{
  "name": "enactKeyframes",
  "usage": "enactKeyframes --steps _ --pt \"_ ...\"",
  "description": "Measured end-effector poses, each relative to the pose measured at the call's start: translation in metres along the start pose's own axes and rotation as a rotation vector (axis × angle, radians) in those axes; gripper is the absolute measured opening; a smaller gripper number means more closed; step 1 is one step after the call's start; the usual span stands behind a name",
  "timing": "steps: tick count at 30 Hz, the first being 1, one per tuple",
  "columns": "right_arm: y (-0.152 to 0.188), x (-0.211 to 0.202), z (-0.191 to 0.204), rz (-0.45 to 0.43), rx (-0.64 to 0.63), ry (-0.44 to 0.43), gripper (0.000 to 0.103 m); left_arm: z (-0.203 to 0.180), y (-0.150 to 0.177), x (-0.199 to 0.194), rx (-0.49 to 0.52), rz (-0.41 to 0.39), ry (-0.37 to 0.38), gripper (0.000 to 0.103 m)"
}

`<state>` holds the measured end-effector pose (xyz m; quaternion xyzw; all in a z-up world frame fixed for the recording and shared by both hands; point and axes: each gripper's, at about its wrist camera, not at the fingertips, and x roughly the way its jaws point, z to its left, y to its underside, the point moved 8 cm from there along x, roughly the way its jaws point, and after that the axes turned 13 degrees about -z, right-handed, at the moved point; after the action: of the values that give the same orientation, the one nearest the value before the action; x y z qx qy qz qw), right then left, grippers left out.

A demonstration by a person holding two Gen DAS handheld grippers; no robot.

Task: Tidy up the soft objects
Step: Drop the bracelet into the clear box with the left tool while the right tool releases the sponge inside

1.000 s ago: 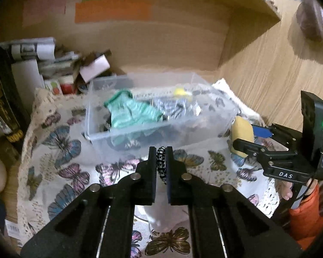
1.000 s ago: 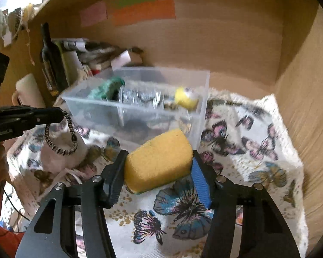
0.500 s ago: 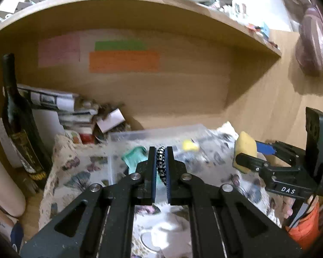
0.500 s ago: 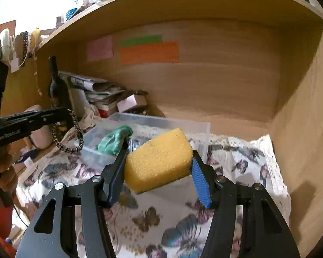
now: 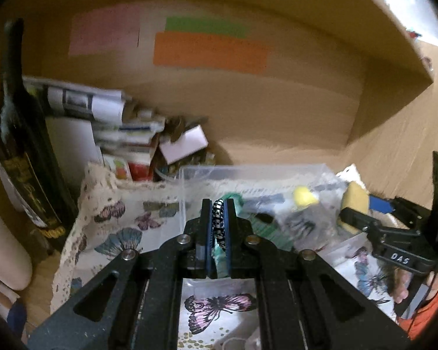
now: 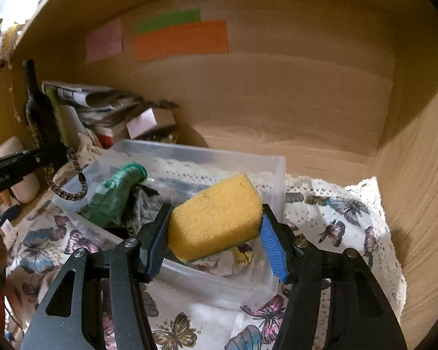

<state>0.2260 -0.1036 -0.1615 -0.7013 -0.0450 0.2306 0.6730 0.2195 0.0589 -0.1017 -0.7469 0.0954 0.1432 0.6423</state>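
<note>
The sponge (image 6: 216, 214) sat clamped between the right gripper's (image 6: 216, 227) blue pads, hanging over the near right part of the bin (image 6: 277, 172), and showed again small at the right edge of the left view (image 5: 354, 201). The hair tie (image 5: 219, 221) was pinched edge-on in the left gripper (image 5: 218, 218), whose fingers were narrowed almost together; from the right view its loop (image 6: 68, 183) dangled over the bin's left rim.

As a judgement, both items looked ready to drop. The sponge was held at a tilt and by its ends (it looked slightly squeezed), so on release it could spring, strike the near wall and tumble onto the cloth (image 6: 335, 221). The tie hung right at the rim and could land outside if let go there. It might also snag on a pad, being elastic.

The sponge was a coarse, porous yellow block with rounded corners and a thin green layer beneath. The tie was a slim cord ring banded dark and pale. The bin was clear, thin-walled plastic, rectangular, already holding a green knitted piece (image 6: 116, 192), crumpled grey fabric and a small yellow object (image 5: 303, 198) I could not identify. Under it lay a white butterfly-print cloth with a lace edge, inside a wooden alcove. A dark bottle (image 5: 17, 134) and stacked papers (image 5: 87, 102) stood far left.
</note>
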Motion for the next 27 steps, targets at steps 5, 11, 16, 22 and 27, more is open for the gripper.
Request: enactKeyframes --steps 5,11,16,22,27 --pt "0.005 0.003 0.001 0.028 -0.023 0.007 0.06 0.001 0.017 0.013 0.0 0.059 0.011 0.006" --pt "-0.002 -0.008 0.009 -0.016 -0.036 0.009 0.08 0.006 0.029 0.011 0.029 0.091 -0.002 0.006" --pt "-0.008 -0.025 0.029 -0.047 -0.043 -0.047 0.081 0.005 0.03 0.001 0.042 0.084 0.007 0.007" --pt "0.005 -0.047 0.066 -0.04 -0.03 -0.161 0.082 0.002 0.028 -0.012 0.052 0.082 0.021 0.017" --pt "0.022 -0.048 0.091 0.004 -0.02 -0.233 0.082 0.0 0.024 -0.033 0.05 0.041 0.024 0.057"
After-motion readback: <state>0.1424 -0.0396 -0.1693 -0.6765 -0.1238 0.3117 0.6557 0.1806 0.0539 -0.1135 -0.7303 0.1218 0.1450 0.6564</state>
